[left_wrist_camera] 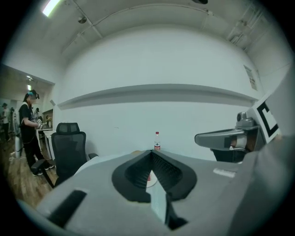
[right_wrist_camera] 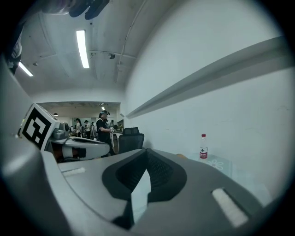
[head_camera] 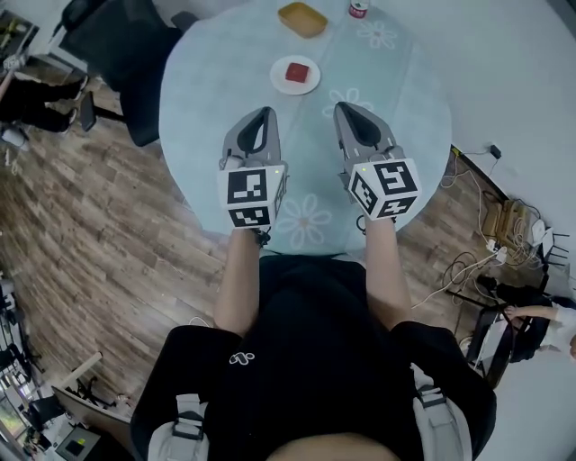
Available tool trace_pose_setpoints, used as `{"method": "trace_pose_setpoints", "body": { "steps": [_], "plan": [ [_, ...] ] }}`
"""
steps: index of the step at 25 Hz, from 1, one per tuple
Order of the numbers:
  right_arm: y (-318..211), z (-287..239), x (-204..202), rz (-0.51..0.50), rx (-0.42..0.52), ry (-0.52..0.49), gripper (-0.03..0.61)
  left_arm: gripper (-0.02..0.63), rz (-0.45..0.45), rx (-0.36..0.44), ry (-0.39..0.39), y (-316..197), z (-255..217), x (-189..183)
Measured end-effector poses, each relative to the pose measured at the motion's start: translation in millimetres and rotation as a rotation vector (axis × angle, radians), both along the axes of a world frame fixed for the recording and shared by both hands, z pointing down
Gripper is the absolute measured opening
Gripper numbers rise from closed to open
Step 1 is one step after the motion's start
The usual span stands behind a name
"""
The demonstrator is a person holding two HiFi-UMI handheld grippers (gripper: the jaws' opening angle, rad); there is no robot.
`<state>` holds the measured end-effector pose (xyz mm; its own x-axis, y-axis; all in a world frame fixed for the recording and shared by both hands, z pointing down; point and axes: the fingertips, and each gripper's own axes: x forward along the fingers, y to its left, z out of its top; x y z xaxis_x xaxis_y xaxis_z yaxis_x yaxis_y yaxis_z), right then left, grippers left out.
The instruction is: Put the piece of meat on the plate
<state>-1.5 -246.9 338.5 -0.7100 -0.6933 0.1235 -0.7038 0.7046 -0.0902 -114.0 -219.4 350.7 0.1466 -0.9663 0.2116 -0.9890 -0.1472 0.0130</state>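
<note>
A red piece of meat (head_camera: 296, 71) lies on a small white plate (head_camera: 280, 81) at the far side of the round table (head_camera: 405, 99). My left gripper (head_camera: 262, 114) hovers just short of the plate, shut with nothing in it. My right gripper (head_camera: 346, 108) is level with it to the right, also shut and empty. In the left gripper view the jaws of the left gripper (left_wrist_camera: 151, 152) meet at their tips, and a sliver of the plate (left_wrist_camera: 150, 178) shows through the hollow behind them. The right gripper (right_wrist_camera: 146, 150) in its own view looks the same, closed to a point.
An orange tray (head_camera: 302, 18) and a red-capped bottle (head_camera: 358, 7) stand beyond the plate. A black office chair (head_camera: 126, 54) is at the table's left. Cables and boxes (head_camera: 504, 225) lie on the floor to the right. A person (left_wrist_camera: 28, 124) stands far off to the left.
</note>
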Motion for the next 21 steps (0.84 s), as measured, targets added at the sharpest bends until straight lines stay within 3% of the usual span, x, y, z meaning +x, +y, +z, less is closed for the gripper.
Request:
{"method": "trace_pose_setpoints", "body": {
  "steps": [9,21],
  "plan": [
    [12,3,14,-0.06,-0.003,-0.007,0.009,-0.005,-0.042,-0.008,-0.011,16,0,19],
    [15,5,18,-0.094,-0.005,-0.021,0.009,-0.005,-0.027,-0.02,-0.017,21,7,36]
  ]
}}
